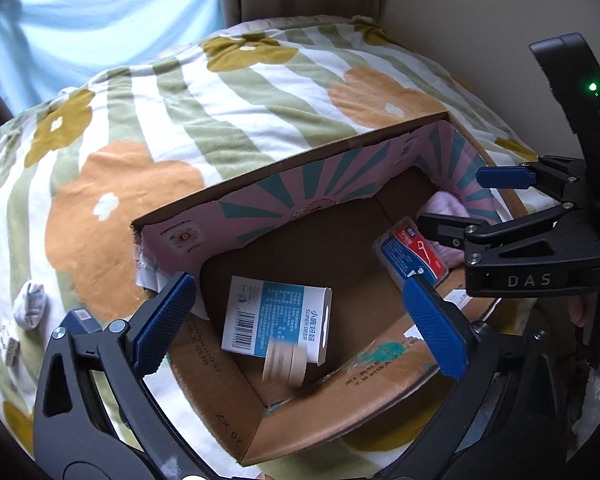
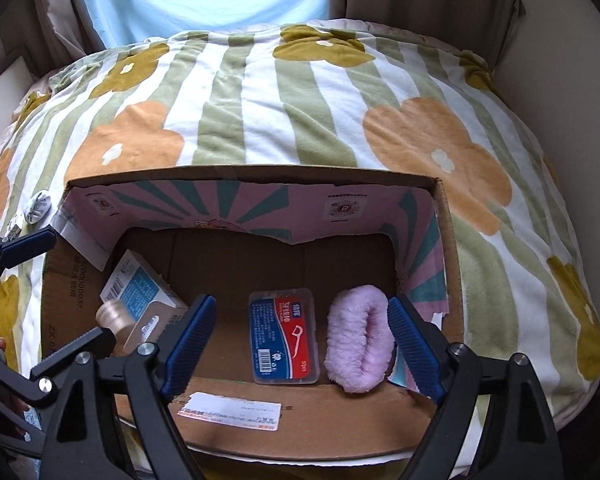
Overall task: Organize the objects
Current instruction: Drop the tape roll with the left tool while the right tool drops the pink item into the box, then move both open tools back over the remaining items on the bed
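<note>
An open cardboard box (image 1: pixel 260 196) (image 2: pixel 252 176) lies on a flowered blanket. Inside are a white-and-blue carton (image 1: pixel 276 320) (image 2: pixel 140 286), a floss-pick case (image 1: pixel 410 252) (image 2: pixel 286 336) and a pink fluffy scrunchie (image 2: pixel 360 340) (image 1: pixel 448 210). A beige tape roll (image 1: pixel 284 362) (image 2: pixel 114 316) appears blurred over the carton, between my left gripper's fingers. My left gripper (image 1: pixel 300 328) is open above the box's near left corner. My right gripper (image 2: pixel 300 348) (image 1: pixel 456 204) is open above the box's right side, empty.
On the blanket (image 1: pixel 220 100) left of the box lie a balled grey-white sock (image 1: pixel 30 306) (image 2: pixel 39 206), a small printed item (image 1: pixel 8 344) and a dark blue box (image 1: pixel 82 318). Curtains and a wall (image 2: pixel 560 20) stand behind the bed.
</note>
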`<state>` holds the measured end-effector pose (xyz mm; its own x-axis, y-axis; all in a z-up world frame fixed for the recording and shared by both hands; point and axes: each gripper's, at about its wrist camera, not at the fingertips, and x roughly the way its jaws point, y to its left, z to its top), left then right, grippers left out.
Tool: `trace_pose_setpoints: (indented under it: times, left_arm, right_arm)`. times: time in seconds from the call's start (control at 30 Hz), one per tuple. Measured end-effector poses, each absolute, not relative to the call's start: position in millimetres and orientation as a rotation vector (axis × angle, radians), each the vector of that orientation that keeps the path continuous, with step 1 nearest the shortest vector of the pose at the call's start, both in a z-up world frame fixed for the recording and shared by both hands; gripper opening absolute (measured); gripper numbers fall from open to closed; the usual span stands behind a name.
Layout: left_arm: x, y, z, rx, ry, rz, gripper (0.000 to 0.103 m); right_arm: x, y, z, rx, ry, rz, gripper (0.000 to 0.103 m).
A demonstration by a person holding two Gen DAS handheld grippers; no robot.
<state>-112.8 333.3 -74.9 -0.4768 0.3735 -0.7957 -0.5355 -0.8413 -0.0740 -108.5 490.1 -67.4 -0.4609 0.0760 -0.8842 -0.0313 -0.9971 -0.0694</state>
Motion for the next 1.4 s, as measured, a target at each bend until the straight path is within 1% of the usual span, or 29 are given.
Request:
trace_pose_setpoints:
  times: [0.1,0.3,0.4,0.53,0.67,0.9,1.0,1.1,1.23,1.4]
  left_arm:
    - [-109.3,327.4,-68.4,-1.164,0.249,2.317,0.103]
    - [-105.0,312.0,-56.2,-1.149,0.235,2.343,0.103]
    - [-102.8,302.0,-47.8,-1.136,0.229,2.360,0.103]
    - [-98.4,282.4,-32.3,-1.120,0.211,2.374,0.103]
    - [-91.1,251.6,-9.1,-1.072,0.230,2.443,0.103]
    - [-90.2,174.4,33.6,-1.018,0.192,2.587,0.103]
    - [-89.7,137.5,43.5,-1.001,0.201,2.675,0.103]
    - [-90.4,100.9,43.4,-1.015,0.214,2.744,0.103]
    - [-97.5,53.3,26.9,-1.098,0.224,2.773,0.103]
    - [-101.3,1.7,-5.2,-1.132,0.223,2.762,0.103]
  right_arm:
    - [-106.8,481.1,-67.9,-1.613,-0.105,2.635,0.084]
    - [-103.3,467.0,-65.3,-1.631,-0.110,2.645,0.084]
    - [-102.4,459.4,-57.8,-1.618,-0.126,2.651,0.084]
    - [-101.1,444.1,-40.8,-1.573,-0.201,2.673,0.084]
    - [-101.2,426.1,-18.1,-1.523,-0.174,2.739,0.085]
    - [-98.0,365.7,32.0,-1.360,-0.172,2.937,0.085]
    - [-102.1,330.8,42.7,-1.339,-0.215,3.001,0.085]
    - [-109.1,292.8,40.7,-1.360,-0.302,3.033,0.085]
    - [-115.9,248.3,22.0,-1.414,-0.389,3.044,0.085]
    - [-128.4,205.2,-17.2,-1.549,-0.396,3.061,0.085]
